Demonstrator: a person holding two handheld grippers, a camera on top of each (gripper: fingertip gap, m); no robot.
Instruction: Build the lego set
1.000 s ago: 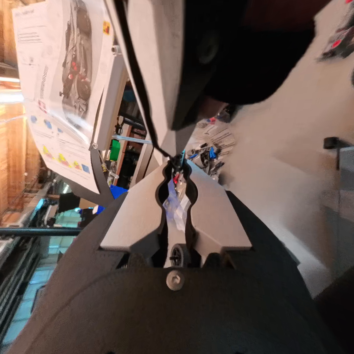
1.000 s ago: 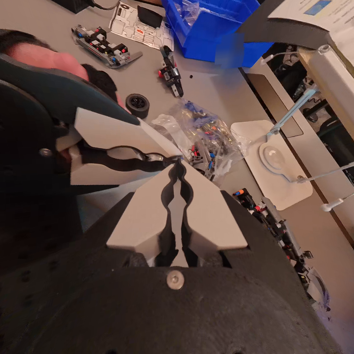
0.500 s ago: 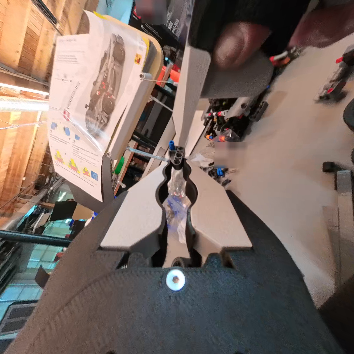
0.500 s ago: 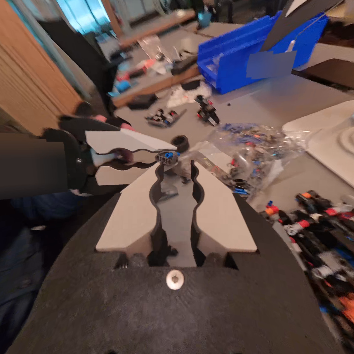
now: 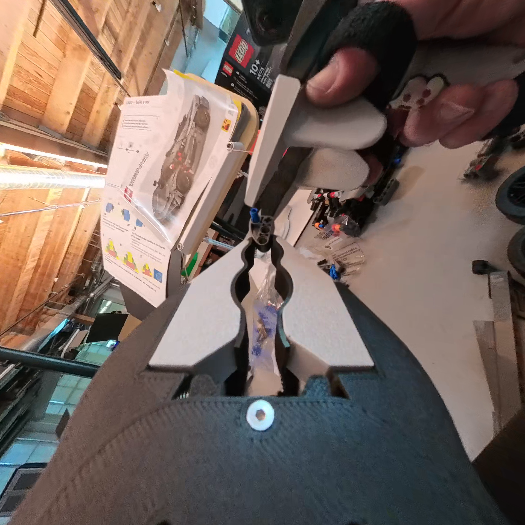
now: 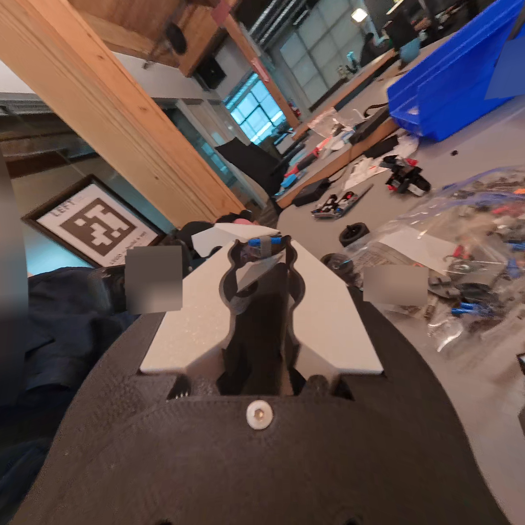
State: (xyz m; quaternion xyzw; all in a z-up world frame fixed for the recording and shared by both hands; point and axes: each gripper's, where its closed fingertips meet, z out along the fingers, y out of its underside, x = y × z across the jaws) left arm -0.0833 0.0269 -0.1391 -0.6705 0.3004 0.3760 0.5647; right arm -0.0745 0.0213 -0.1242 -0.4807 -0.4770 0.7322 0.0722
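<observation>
Item: left gripper (image 5: 262, 244), lower centre of the left wrist view. Tongs clamped on a small dark connector piece (image 5: 263, 233) with round holes, held at the very tips near frame centre. A blue pin (image 5: 253, 213) stands out of the piece's upper left corner.

Item: right gripper (image 6: 262, 245), lower centre of the right wrist view. Tongs apart, with the blue pin (image 6: 263, 241) and its grey collar lying crosswise in the gap at the tips. Whether the tips touch the pin cannot be told. A second earlier this pair was shut, tip to tip with the left gripper over the table; half a second earlier it had parted.

Item: person's hand (image 5: 397, 85), upper right of the left wrist view, wrapped round the right gripper's handle.

Item: bag of parts (image 6: 466, 255), clear plastic, right edge of the right wrist view, on the grey table (image 6: 468, 412). Both tools have lifted away from it and tilted up since a second ago.

Item: instruction booklet (image 5: 167, 193), clipped to a stand, left of centre in the left wrist view.

Item: blue bin (image 6: 454, 93), upper right of the right wrist view.

Assessment: the pin looks seated in the connector, so the right tongs appear to have let go after a push-in. The sub-part now likely goes to the larger build.
</observation>
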